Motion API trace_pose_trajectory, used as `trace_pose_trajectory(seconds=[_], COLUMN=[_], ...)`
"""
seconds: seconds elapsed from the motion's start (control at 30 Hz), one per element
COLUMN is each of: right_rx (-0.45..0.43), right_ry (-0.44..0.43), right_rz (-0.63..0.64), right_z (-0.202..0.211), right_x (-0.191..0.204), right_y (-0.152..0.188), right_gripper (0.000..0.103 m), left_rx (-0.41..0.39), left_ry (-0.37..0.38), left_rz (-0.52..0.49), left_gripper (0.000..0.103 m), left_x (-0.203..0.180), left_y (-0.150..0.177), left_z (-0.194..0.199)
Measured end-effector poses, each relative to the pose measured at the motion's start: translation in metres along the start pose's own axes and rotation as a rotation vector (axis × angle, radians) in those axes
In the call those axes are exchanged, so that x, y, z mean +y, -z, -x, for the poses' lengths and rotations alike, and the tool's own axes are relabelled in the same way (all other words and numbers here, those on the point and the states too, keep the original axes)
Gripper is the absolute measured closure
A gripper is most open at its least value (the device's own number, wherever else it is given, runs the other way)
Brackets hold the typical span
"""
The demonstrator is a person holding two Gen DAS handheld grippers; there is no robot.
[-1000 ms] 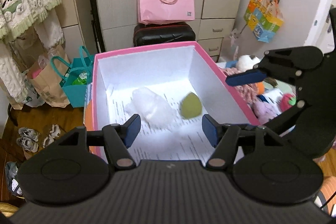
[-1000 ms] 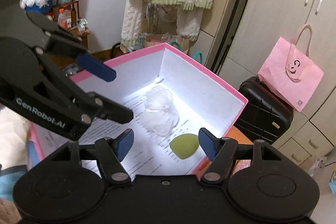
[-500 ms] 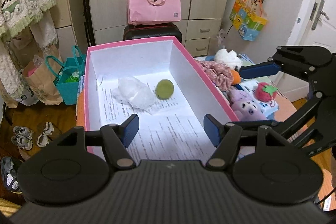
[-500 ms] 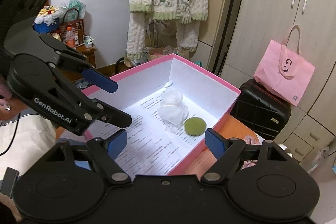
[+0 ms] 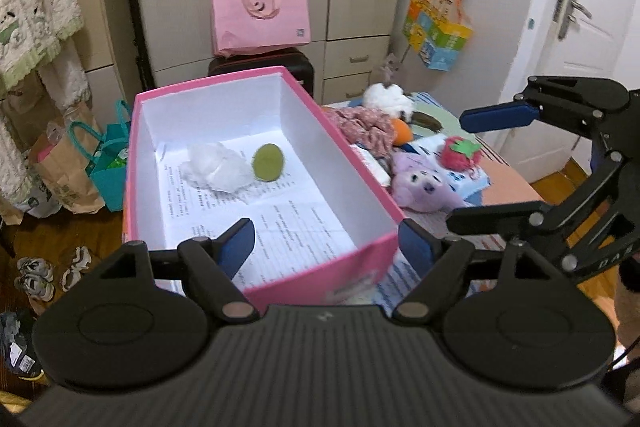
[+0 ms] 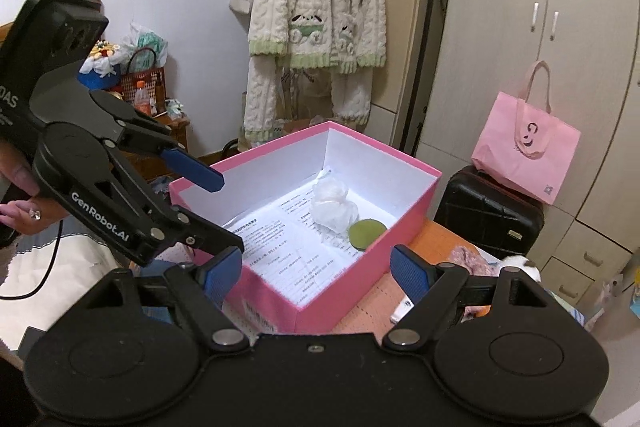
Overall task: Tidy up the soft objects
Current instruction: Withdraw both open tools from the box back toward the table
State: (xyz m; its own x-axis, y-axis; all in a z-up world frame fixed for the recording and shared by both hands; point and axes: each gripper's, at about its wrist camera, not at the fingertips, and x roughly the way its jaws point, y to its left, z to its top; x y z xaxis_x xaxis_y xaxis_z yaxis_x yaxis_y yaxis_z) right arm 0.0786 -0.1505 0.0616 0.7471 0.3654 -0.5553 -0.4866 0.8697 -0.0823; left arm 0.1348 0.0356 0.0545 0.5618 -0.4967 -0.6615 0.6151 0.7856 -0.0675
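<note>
Both grippers empty. Left gripper (image 5: 326,241) jaws wide, just been opening, nothing between pads; right gripper (image 6: 316,271) likewise wide and bare. Pink box (image 5: 356,163) holds white wad (image 5: 214,173) and green ball (image 5: 269,167). Remaining soft toys lie right of box, outside its long wall: purple plush (image 5: 424,187), strawberry toy (image 5: 460,153). Right gripper nearer them. Plush faces the camera, long axis roughly across view. Judged next: right-hand pick.
</note>
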Motion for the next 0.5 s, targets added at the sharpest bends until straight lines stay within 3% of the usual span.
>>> trace_pose_trajectory(seconds=[0.17,0.33,0.5], right_rx=[-0.014,-0.049,-0.052], right_ry=[0.046,0.221,0.215], right_rz=[-0.019,-0.039,-0.109], right_z=[0.024,0.044,0.052], right_x=[-0.008,-0.01,-0.026], right_y=[0.026,0.055,0.082], right_gripper=[0.018,0.017,0.015], left_rx=[-0.032,-0.043,-0.063], left_ry=[0.058,0.137,0.19], left_rz=[-0.024,-0.056,-0.058], left_gripper=[0.024,0.025,0.026], left_x=[-0.024,-0.053,-0.077], left_y=[0.006,0.013,0.02], left_z=[0.004,-0.008,-0.03])
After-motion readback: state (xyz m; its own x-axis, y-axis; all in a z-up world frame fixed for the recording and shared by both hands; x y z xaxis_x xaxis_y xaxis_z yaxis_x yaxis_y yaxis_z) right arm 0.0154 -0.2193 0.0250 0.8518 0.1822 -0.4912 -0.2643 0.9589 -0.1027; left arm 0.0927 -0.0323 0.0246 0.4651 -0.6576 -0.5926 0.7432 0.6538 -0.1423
